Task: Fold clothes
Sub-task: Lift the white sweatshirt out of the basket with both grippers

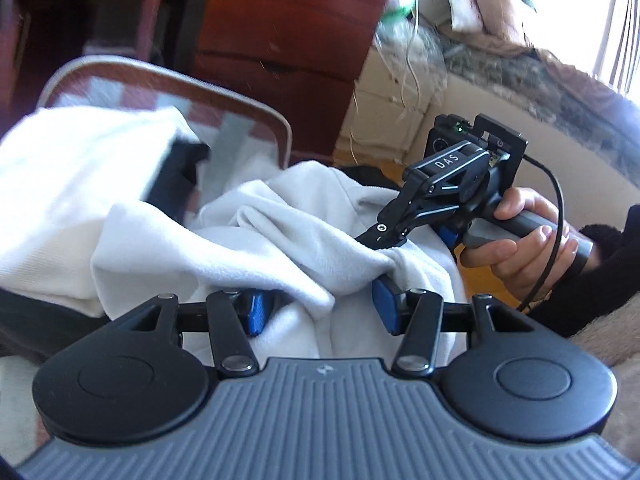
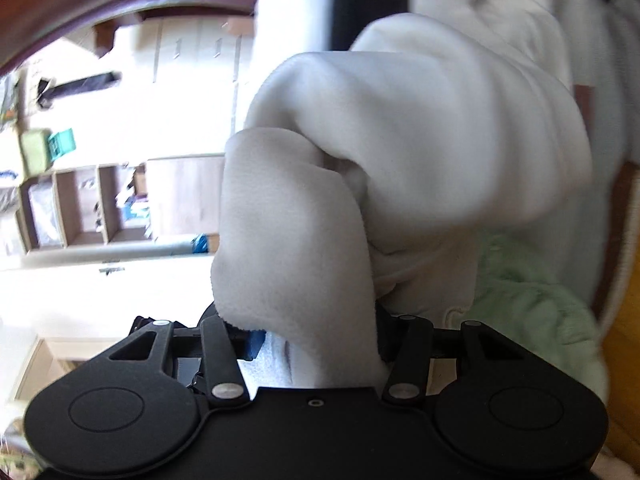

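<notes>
The soft white fleece garment (image 1: 280,232) lies bunched in loose folds over a chair with a red-and-grey checked cushion (image 1: 224,120), and both tools have a piece of it.

The left tool (image 1: 320,308) is low in its own view, blue pads (image 1: 256,312) standing apart with a thick gather of the white fleece filling the space between them. The cloth is drawn up into a ridge there, so the tool looks clamped on that fold, though the left-hand pad is half buried.

The right tool (image 1: 384,256), black and marked "DAS", comes in from the right, carried by a bare hand (image 1: 516,244) in a dark fuzzy sleeve (image 1: 600,264). A black cable (image 1: 556,208) trails over the hand. The tips of the tool pinch a tight pucker of the fleece just above the left tool's right-hand pad.

From the right tool's own camera, a thick flap of fleece (image 2: 296,248) passes between its fingers and drapes back toward the lens; the rest of the garment billows ahead, blurred. A pale green fuzzy cloth (image 2: 532,312) lies beside it at lower right.

Behind stands a dark red wooden cabinet (image 1: 288,40).
</notes>
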Demonstrator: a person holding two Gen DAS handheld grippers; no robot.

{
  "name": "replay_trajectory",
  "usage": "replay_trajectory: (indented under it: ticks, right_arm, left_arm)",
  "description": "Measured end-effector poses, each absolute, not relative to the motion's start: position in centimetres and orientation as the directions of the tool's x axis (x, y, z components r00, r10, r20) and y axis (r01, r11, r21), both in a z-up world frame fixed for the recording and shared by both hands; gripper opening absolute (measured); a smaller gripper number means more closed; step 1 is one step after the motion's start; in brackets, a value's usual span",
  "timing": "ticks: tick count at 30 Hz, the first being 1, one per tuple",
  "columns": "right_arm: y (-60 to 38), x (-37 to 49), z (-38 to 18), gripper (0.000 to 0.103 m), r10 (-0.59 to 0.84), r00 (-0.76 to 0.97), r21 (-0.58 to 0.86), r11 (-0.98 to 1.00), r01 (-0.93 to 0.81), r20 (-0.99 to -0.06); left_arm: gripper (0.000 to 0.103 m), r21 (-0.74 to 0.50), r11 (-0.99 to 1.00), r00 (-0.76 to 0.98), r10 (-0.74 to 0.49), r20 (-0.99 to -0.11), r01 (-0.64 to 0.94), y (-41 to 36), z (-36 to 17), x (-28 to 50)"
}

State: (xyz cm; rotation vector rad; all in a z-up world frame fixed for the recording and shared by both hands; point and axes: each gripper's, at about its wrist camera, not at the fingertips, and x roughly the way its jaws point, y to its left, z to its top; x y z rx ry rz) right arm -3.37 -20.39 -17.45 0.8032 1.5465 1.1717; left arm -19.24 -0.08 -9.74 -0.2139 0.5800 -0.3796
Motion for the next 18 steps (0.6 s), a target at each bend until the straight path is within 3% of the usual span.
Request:
replay_trajectory:
  ticks: [3,8,12,18]
  right_arm:
    - [-19.3,-4.8,-15.8,0.055,0.895,-0.312,0.947,0.292,-0.133,-0.319]
    - [-17.1,-6.8,-16.1,0.055,0.849,-0.368,0.924,0.334,-0.185,-0.38]
    - [-15.6,-7.4,-16.2,0.056,0.819,-0.389,0.906,0.366,-0.212,-0.422]
    - [-15.1,-9.1,-11.5,0.056,0.784,-0.405,0.878,0.375,-0.297,-0.471]
  left_arm:
    - [0.052,-0.298,0.919,0.787,-0.379,-0.487,0.258,1.1,-8.4,-21.0]
    - [0.053,-0.342,0.928,0.73,-0.334,-0.596,0.146,2.3,-8.2,-22.3]
    - [0.053,-0.459,0.884,0.735,-0.366,-0.571,0.084,4.6,-9.0,-23.6]
    - [0.053,-0.509,0.859,0.786,-0.347,-0.512,0.047,6.6,-8.2,-26.3]
